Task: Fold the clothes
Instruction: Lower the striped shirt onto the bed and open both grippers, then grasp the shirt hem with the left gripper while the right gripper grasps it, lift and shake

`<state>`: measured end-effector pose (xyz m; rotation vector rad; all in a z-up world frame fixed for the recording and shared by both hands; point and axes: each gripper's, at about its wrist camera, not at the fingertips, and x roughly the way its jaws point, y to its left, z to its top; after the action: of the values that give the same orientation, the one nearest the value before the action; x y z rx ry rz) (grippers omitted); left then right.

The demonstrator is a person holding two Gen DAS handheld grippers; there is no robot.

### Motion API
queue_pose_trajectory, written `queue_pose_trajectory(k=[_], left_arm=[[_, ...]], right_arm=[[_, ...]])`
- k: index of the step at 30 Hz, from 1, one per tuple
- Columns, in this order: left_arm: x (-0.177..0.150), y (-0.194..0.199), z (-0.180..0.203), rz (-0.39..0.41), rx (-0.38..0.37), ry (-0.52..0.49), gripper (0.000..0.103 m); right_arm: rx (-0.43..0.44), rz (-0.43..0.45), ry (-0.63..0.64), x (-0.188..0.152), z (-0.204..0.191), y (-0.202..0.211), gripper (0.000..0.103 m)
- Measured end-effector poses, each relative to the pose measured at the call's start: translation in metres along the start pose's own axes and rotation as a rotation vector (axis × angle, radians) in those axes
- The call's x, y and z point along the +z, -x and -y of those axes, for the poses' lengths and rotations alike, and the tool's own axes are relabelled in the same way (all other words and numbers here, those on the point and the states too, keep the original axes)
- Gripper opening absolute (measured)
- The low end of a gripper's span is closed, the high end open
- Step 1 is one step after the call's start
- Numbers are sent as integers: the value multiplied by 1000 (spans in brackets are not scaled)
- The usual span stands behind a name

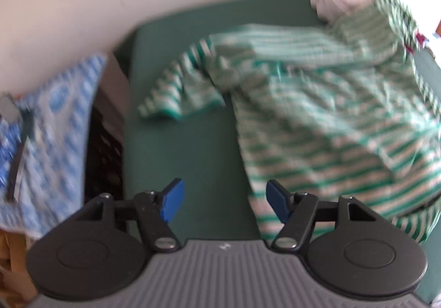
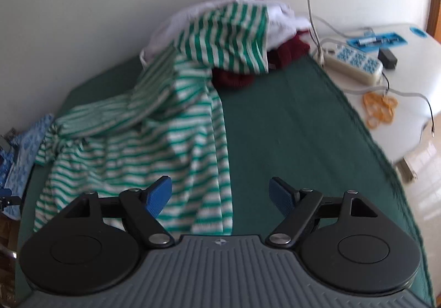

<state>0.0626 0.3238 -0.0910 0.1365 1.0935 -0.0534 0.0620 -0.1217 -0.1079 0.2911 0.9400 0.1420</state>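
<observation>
Left jaws: my left gripper (image 1: 222, 199) stands wide, nothing between the blue pads; only the green cloth cover shows in the gap.
Right jaws: my right gripper (image 2: 220, 196) is also spread wide and empty, its left pad hanging over the shirt's lower edge.
Garment: the green-and-white striped knit shirt (image 1: 325, 120) lies crumpled on the green cloth-covered desk (image 1: 179, 142), ahead and to the right of the left jaws, ahead and to the left of the right jaws. One short sleeve (image 1: 182, 96) splays out ahead of the left jaws.
Far end: the shirt's upper part is draped up over a pile of white and dark red clothes (image 2: 278, 40) well ahead of the right jaws.
Step in hand: I judge this to be spreading the shirt flat before any fold.
Doing it well: I would take the hem corners nearest each pair of jaws, pinch one layer only, and draw back evenly so the top slides off the pile without dragging it along.
Risk: the left view is blurred, so I cannot tell where the hem edge runs there.
Left surroundings: a blue-and-white patterned cloth (image 1: 55, 126) lies off the desk edge, left of the left jaws.
Right surroundings: a white power strip (image 2: 355, 62), cables and orange rubber bands (image 2: 379, 111) sit on a white surface beyond the desk edge, clear of the shirt.
</observation>
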Motion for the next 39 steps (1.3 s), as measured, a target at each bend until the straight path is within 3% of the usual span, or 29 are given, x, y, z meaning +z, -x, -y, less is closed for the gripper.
queue_pose_trajectory(k=[4,9,13,16,17,18,19,20,22,23,24,28,31,36,39], left_arm=[[-10,-19,10,-2,-38,24,71],[-9,-41,13,-19,-87,25,79],[-10,-49,17,-23,-115,26,78],[-11,-49,19,-1,-141,21,68],[-11,-48,20,7,-150,23,59],[-11,-47,20,17,-157,33,44],[-11,-47,21,20,-170,46,32],[-10,-46,22,20,-183,60,9],[-7,-46,26,21,-176,84,7],[-5,-43,26,24,-184,97,5],[-2,-40,26,29,-195,112,4],[25,10,15,180,-231,156,4],[54,63,0,338,-248,176,4],[92,158,-20,591,-239,185,4],[108,216,-31,727,-234,191,4]], right_arm=[[29,-43,-38,-22,2,-11,78],[1,-36,49,-31,-9,-13,77],[5,-42,87,-39,-15,-19,77],[3,-44,96,-45,-18,-25,74],[2,-47,96,-46,-20,-27,74],[2,-50,95,-49,-21,-29,74],[1,-53,95,-51,-22,-31,70],[-5,-40,105,-53,-25,-32,68],[-28,-36,130,-53,-29,-34,54],[-41,-36,142,-53,-31,-35,28],[-36,-48,130,-50,-30,-35,12],[105,-2,-59,-21,-19,-10,11],[269,124,-167,18,-18,32,11],[488,324,-196,84,-34,104,10],[577,443,-167,115,-46,152,10]])
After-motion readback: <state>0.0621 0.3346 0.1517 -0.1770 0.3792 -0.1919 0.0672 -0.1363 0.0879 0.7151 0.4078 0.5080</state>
